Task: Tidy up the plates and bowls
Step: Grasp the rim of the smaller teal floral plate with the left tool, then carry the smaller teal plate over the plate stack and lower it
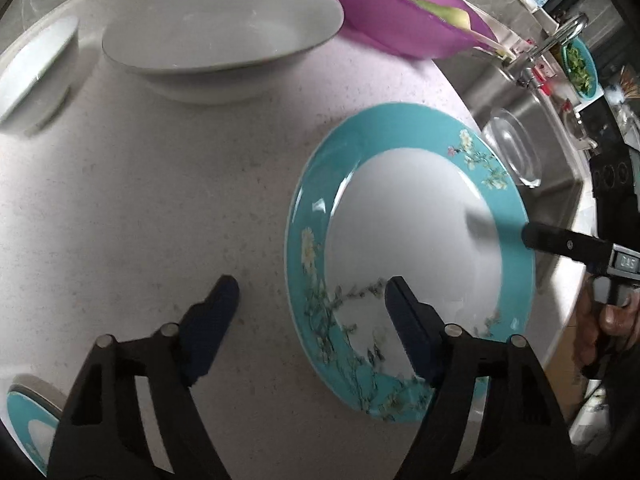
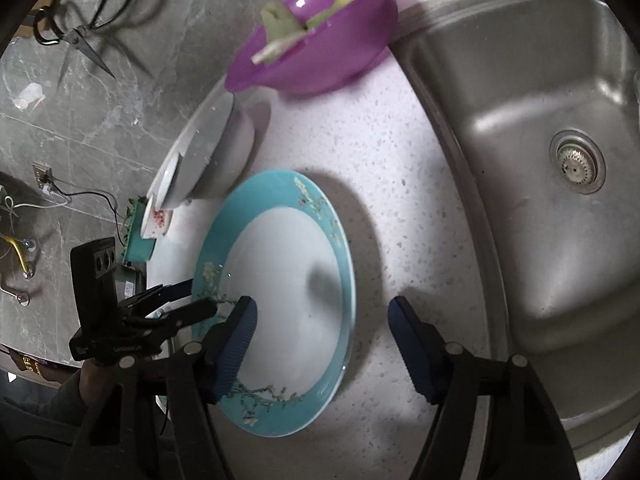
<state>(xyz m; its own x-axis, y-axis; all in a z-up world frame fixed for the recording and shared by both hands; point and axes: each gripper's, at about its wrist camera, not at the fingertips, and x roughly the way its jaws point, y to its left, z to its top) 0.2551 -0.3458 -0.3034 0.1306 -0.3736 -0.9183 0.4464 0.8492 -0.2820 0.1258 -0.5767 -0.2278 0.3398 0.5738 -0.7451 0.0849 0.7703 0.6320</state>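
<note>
A teal floral-rimmed plate (image 1: 404, 216) with a white centre lies flat on the speckled counter; it also shows in the right wrist view (image 2: 288, 280). My left gripper (image 1: 310, 300) is open, its right finger above the plate's near rim, its left finger over bare counter. My right gripper (image 2: 322, 312) is open, its left finger over the plate, its right finger over the counter. A large white bowl (image 1: 216, 36) stands behind, with a smaller white bowl (image 1: 32, 68) at far left. A second teal plate (image 1: 28, 420) peeks in at lower left.
A purple plastic bowl (image 2: 316, 40) holding green scraps sits at the counter's back. A steel sink (image 2: 540, 160) lies to the right, with a clear glass dish (image 1: 516, 148) in it. Scissors (image 2: 84, 28) hang on the grey wall. A small flowered cup (image 2: 156, 220) sits by the bowls.
</note>
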